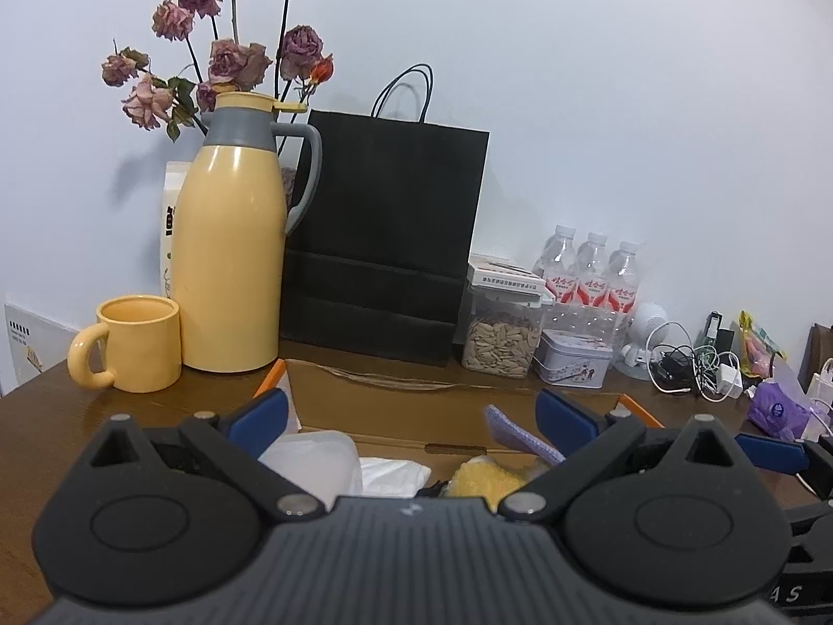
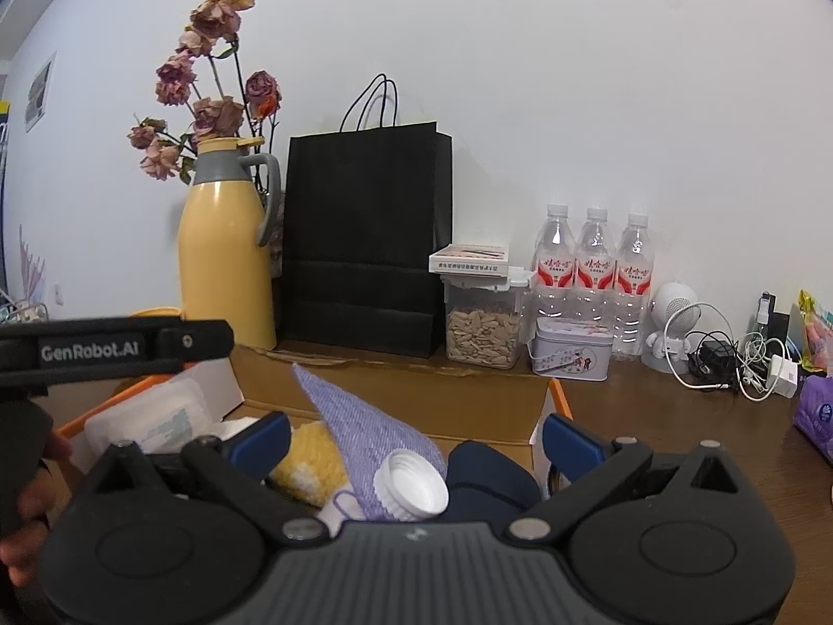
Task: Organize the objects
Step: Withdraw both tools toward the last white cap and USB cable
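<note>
Both pairs of jaws stand wide apart with nothing pressed between their blue pads. Our left gripper (image 1: 411, 416) and our right gripper (image 2: 416, 437) each hover just above the open cardboard box with orange edging (image 2: 559, 398), pointing slightly downward toward the back wall.

The things being organised lie in that box, piled loosely as if dropped in rather than arranged. Directly under the right jaws sits a white ribbed plastic bottle cap (image 2: 414, 489), lying tilted with its open mouth turned up and to the right. It rests against a lilac knitted cloth (image 2: 354, 422), whose long axis runs from the cap up and leftward to a pointed tip that leans toward the far rim. Beside it lie a fluffy yellow cloth (image 2: 312, 461), a dark navy rounded item (image 2: 489, 474) we cannot identify, and a clear plastic lidded container (image 2: 151, 416) at the left end. We judge the box serves as the collecting bin.

Further out on the brown wooden worktop (image 1: 47, 416), a yellow ceramic mug (image 1: 138, 341) stands upright beside a tall yellow thermos jug with grey collar (image 1: 231, 260), then a black paper carrier bag (image 1: 385, 239), and three clear water bottles with red labels (image 2: 593, 271) against the wall.
</note>
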Tool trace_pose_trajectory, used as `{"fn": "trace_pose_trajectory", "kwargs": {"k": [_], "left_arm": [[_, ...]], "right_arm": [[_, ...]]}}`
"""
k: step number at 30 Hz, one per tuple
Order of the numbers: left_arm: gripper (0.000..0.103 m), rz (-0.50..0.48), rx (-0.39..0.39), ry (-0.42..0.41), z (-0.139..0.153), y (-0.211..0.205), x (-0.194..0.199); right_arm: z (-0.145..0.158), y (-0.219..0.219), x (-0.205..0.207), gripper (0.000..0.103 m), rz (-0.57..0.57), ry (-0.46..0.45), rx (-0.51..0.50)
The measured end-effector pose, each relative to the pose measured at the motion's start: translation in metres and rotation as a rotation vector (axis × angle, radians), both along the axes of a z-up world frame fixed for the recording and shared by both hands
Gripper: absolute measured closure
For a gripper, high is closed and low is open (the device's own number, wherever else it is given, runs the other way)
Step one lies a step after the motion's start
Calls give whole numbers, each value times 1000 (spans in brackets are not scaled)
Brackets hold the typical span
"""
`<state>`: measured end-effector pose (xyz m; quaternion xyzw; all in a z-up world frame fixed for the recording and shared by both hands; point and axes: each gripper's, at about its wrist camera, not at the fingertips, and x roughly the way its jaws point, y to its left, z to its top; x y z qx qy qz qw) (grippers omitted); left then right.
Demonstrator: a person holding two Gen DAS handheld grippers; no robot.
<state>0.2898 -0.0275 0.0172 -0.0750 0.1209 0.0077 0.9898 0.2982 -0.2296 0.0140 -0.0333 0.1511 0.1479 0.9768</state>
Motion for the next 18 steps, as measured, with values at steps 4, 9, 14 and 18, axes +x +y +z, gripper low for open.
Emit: {"fn": "trace_pose_trajectory", "kwargs": {"k": [4, 9, 14, 18], "left_arm": [[0, 10, 9, -9, -4, 3, -12], [0, 11, 32, 14, -13, 4, -27], [0, -10, 29, 67, -18, 3, -43], [0, -45, 15, 122, -21, 3, -59]], "right_arm": [[-3, -3, -11, 0, 3, -1, -12], [-10, -9, -26, 0, 9, 10, -27], [-17, -15, -42, 0, 16, 37, -42], [-17, -19, -52, 0, 34, 56, -45]]}}
